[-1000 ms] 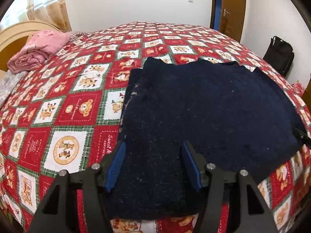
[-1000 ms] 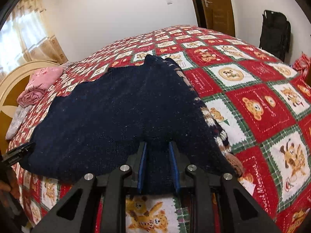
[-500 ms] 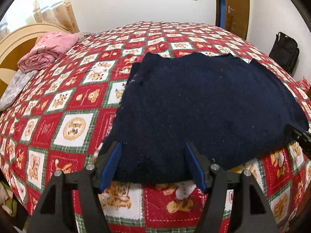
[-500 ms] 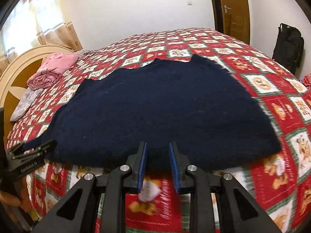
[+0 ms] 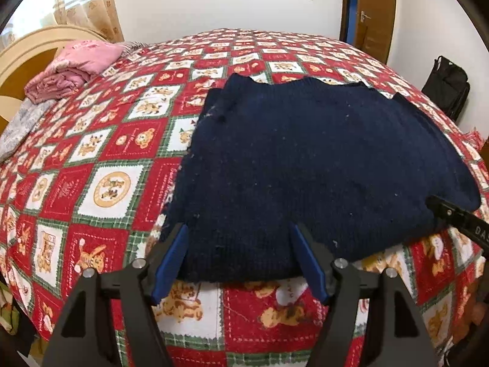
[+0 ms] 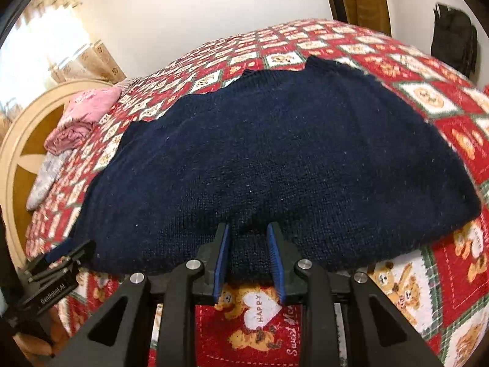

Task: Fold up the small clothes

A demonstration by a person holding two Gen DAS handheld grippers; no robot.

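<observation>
Navy sweater (image 5: 321, 165) is lying flat on the quilt (image 5: 101, 183), its layers hard to separate. Left gripper (image 5: 238, 255) is gaping wide over the near hem; right gripper (image 6: 249, 255) is pinching, apparently, a hem fold.

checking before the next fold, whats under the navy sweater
The navy sweater lies spread on the red bear-print quilt, which shows all around its edges. Whatever lies directly beneath the knit is covered, so anything tucked under there cannot be seen.
</observation>
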